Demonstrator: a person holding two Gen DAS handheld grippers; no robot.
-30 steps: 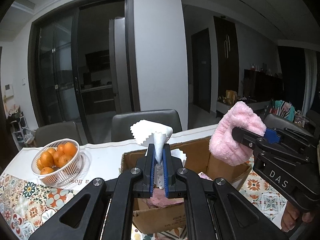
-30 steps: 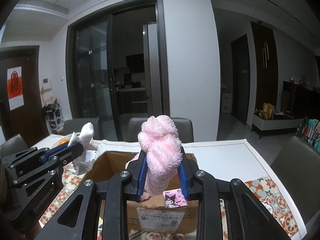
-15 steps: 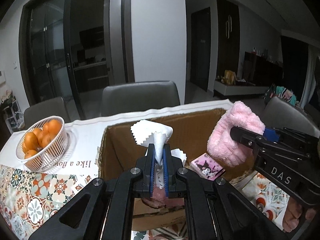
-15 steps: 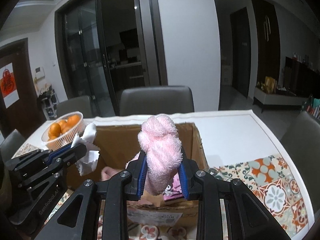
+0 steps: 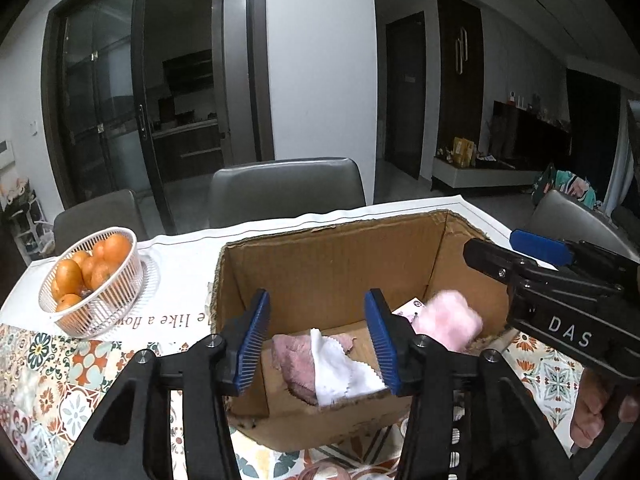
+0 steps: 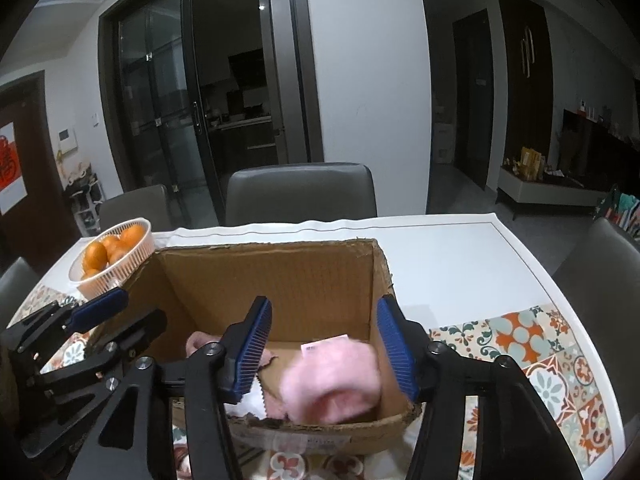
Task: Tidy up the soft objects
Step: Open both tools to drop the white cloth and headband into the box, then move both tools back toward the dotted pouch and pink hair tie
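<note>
The fruit basket (image 5: pixel 94 280) is sitting left of the left tool (image 5: pixel 318 338), clear of the cardboard box (image 5: pixel 340 256). Both tools are gaping wide, gripping nothing, above the box's near rim. The white cloth (image 5: pixel 340 372) is lying below the left tool; the pink towel (image 6: pixel 332 384) is lying blurred under the right tool (image 6: pixel 326 346).

left wrist: behind left claw (image 5: pixel 316 336), close, facing down into cardboard box (image 5: pixel 332 256) | right wrist: same, right claw (image 6: pixel 324 344) | shared: box (image 6: pixel 272 276), orange basket (image 5: pixel 96 280)
</note>
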